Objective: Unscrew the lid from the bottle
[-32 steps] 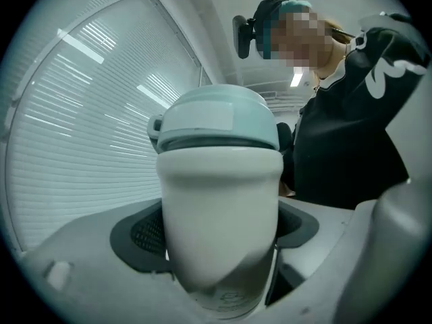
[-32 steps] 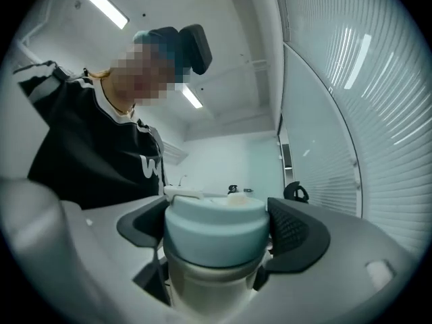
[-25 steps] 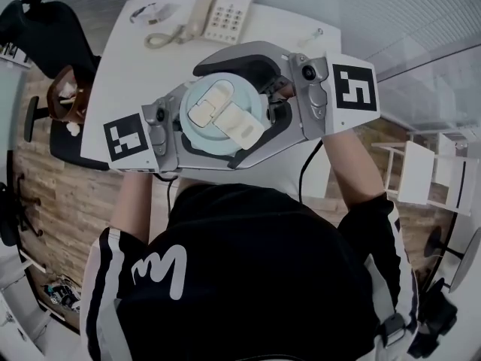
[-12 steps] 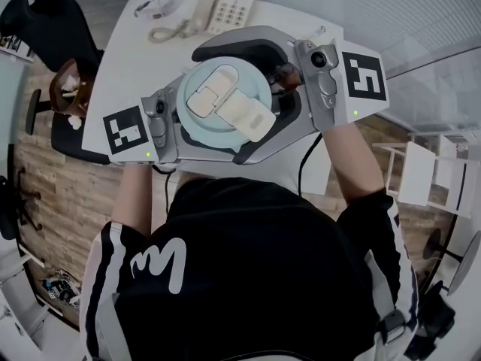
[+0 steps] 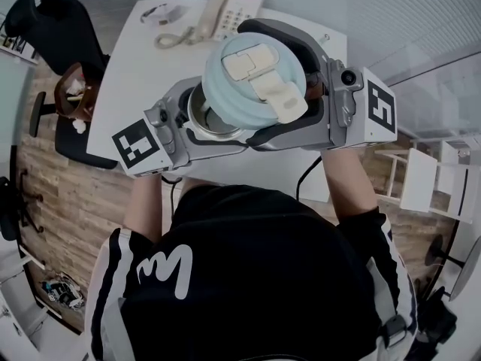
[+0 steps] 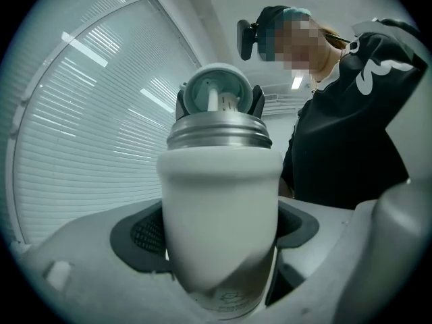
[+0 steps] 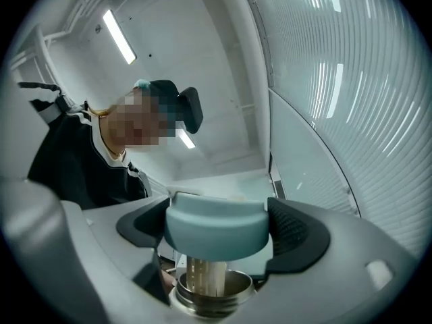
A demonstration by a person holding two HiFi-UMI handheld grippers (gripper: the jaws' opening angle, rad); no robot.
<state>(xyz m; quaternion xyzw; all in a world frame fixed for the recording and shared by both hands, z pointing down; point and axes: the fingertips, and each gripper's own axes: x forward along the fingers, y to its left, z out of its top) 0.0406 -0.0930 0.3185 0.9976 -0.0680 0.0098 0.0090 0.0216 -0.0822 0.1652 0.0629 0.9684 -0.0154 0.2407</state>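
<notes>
My left gripper (image 6: 219,241) is shut on the white bottle (image 6: 219,221), which it holds upright in the air; the steel threaded neck (image 6: 219,132) is bare. In the head view the bottle's open steel mouth (image 5: 213,117) shows beside the lid. My right gripper (image 7: 217,231) is shut on the pale blue lid (image 7: 216,227), lifted clear above the bottle's mouth (image 7: 213,290), with the lid's straw (image 7: 207,274) still reaching down into it. From the head the lid (image 5: 255,77) with its cream flip tab sits up and to the right of the bottle, inside the right gripper (image 5: 282,81); the left gripper (image 5: 197,134) is below it.
Under the grippers lies a white table (image 5: 143,74) carrying a corded phone (image 5: 225,13) at its far edge. A dark chair (image 5: 52,36) stands at the left on the wooden floor. Window blinds run behind the bottle in both gripper views.
The lid, seated on the bottle before, has come off and risen up and to the right with the right gripper. The bottle's steel mouth is now exposed.
</notes>
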